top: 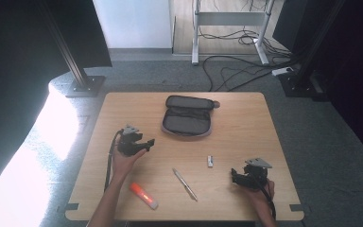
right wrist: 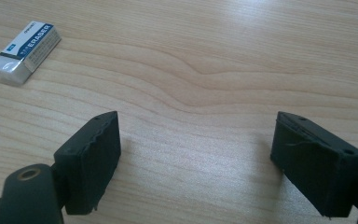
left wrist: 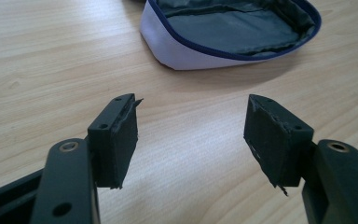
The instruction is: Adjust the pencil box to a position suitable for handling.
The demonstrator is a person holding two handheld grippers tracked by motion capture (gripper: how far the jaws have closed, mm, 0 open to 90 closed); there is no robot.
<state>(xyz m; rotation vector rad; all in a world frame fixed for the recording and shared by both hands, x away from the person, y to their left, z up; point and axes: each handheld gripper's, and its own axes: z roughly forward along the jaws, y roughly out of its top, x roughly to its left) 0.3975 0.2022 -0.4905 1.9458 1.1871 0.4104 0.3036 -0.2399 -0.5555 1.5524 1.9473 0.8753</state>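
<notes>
gaping left hand-held gripper [left wrist: 191,133], pencil case [left wrist: 228,32] beyond

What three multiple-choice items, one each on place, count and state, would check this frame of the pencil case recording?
1. Where does the eraser lie?
A. inside the pencil case
B. on the table between the pen and the right tool
C. in the left tool

2. How many loose items lie on the table outside the pencil case?
A. three
B. one
C. five

3. How is the pencil case?
A. zipped shut
B. unzipped and open
C. upside down

Answers: 1 B, it sits right of the pen, left of the right tool. 2 A, eraser, pen and glue stick. 3 B, its dark lining shows before the left tool.
</notes>
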